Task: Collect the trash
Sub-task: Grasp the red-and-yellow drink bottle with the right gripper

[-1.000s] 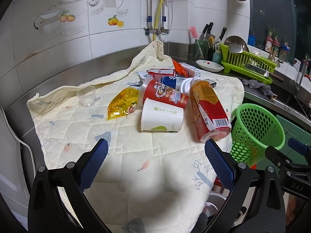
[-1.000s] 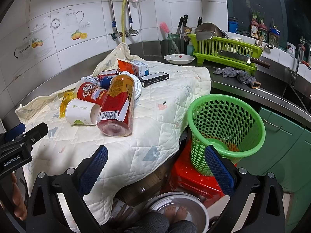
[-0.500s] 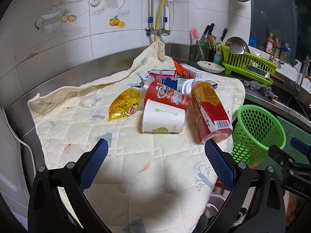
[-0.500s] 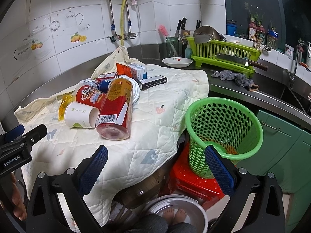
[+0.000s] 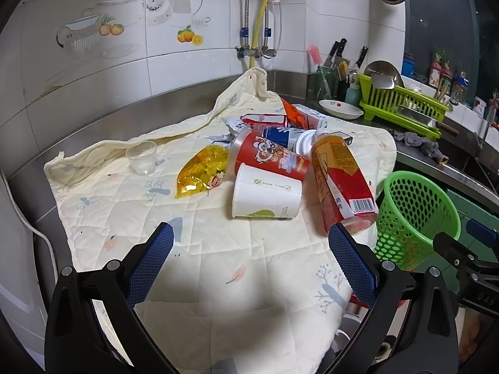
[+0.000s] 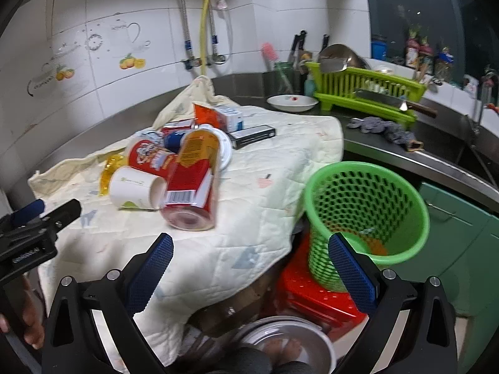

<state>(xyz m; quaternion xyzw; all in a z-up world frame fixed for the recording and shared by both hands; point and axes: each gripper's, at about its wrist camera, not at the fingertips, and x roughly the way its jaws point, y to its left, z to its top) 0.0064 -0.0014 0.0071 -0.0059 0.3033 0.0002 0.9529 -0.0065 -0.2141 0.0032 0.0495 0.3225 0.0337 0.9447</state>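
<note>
Trash lies in a pile on a cream quilted cloth: a white paper cup on its side, a red cartoon cup, a tall red and orange can, a yellow snack bag, a clear plastic cup and small cartons behind. A green mesh basket stands off the cloth's right edge on a red stool. My left gripper hovers open in front of the pile. My right gripper is open, between the can and the basket.
A green dish rack, a white plate, knives and a grey rag sit on the steel counter at the back right. A metal bowl and a person's feet are below the cloth's edge.
Both grippers have drifted slightly; the right wrist view has moved a little closer to the pile and basket. Nothing was picked up, and both stay open.
</note>
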